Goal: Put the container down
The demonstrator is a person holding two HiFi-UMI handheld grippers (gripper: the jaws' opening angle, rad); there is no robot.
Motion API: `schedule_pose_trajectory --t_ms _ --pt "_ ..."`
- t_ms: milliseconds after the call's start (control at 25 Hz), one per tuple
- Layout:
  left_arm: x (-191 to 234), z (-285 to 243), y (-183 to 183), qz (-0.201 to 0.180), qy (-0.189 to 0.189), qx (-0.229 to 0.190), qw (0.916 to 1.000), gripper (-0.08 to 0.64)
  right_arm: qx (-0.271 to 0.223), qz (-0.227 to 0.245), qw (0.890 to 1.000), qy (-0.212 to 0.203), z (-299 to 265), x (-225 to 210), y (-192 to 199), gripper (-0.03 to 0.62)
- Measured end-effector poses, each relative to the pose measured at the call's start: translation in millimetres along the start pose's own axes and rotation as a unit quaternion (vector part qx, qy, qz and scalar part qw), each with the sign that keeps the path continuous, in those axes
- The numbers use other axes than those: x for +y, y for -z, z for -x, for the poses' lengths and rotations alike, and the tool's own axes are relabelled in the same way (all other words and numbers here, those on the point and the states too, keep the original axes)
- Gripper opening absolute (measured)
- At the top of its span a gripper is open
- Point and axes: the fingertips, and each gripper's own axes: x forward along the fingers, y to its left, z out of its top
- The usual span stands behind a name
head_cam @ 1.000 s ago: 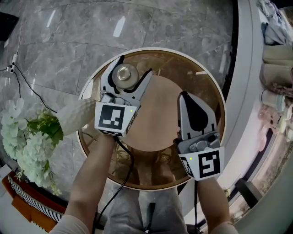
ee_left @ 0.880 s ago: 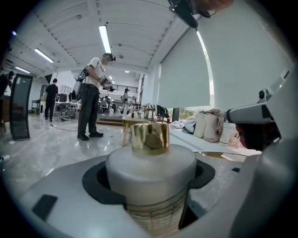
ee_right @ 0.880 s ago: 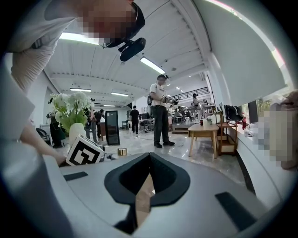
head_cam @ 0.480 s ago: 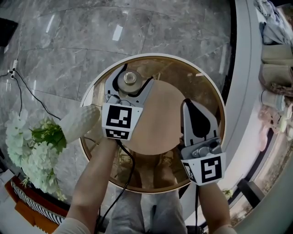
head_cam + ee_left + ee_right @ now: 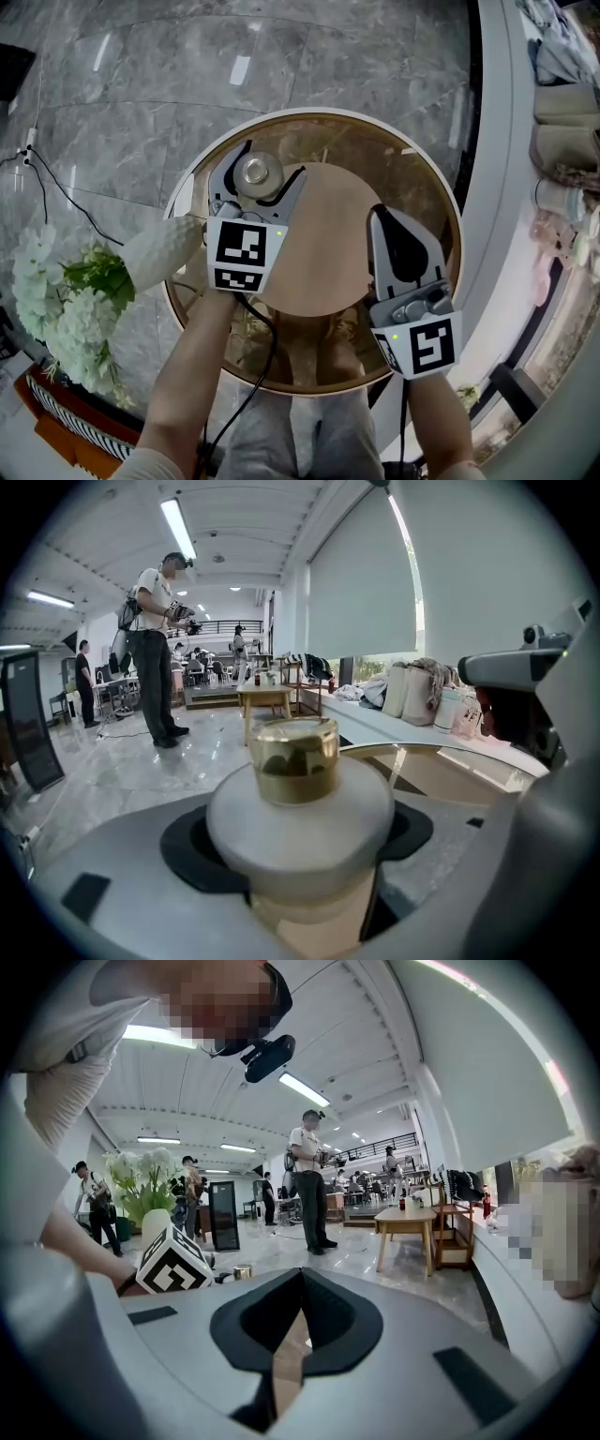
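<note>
Fingers (image 5: pixel 221 176) of the left gripper (image 5: pixel 267 161) clamped the container (image 5: pixel 254 172) over the table (image 5: pixel 412 178), a vase (image 5: pixel 164 248) just beside it. Right gripper (image 5: pixel 379 214) fingers pressed together

Left gripper view: the lower body of the container (image 5: pixel 298 803) was concealed between the jaws of the left claw (image 5: pixel 277 157) and cut off at the bottom edge. Head view: only its cap was visible. Whether its base touched the worktop (image 5: pixel 375 150) could not be determined.
</note>
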Motion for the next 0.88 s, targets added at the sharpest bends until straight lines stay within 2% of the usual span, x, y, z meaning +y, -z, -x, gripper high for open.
schedule_pose_trajectory --t_ms 120,280,560,880 --pt "-2.5 3.0 4.6 -0.010 -0.001 0.006 0.9999 0.351 0.002 0.000 1.000 -0.004 0.6 2.7 0.9 0.006" --pt "-2.8 5.3 4.6 0.000 0.001 0.007 1.0000 0.351 0.005 -0.001 1.000 -0.008 1.6 5.9 1.3 0.006" --pt "-5.4 16.5 -3.5 0.002 0.000 -0.008 1.0000 0.354 0.016 0.003 1.000 -0.007 8.4 5.0 1.9 0.006" --pt "-7.5 36.9 -20.2 0.010 -0.019 -0.017 0.9996 0.356 0.022 0.011 1.000 -0.011 29.0 10.6 -9.0 0.006"
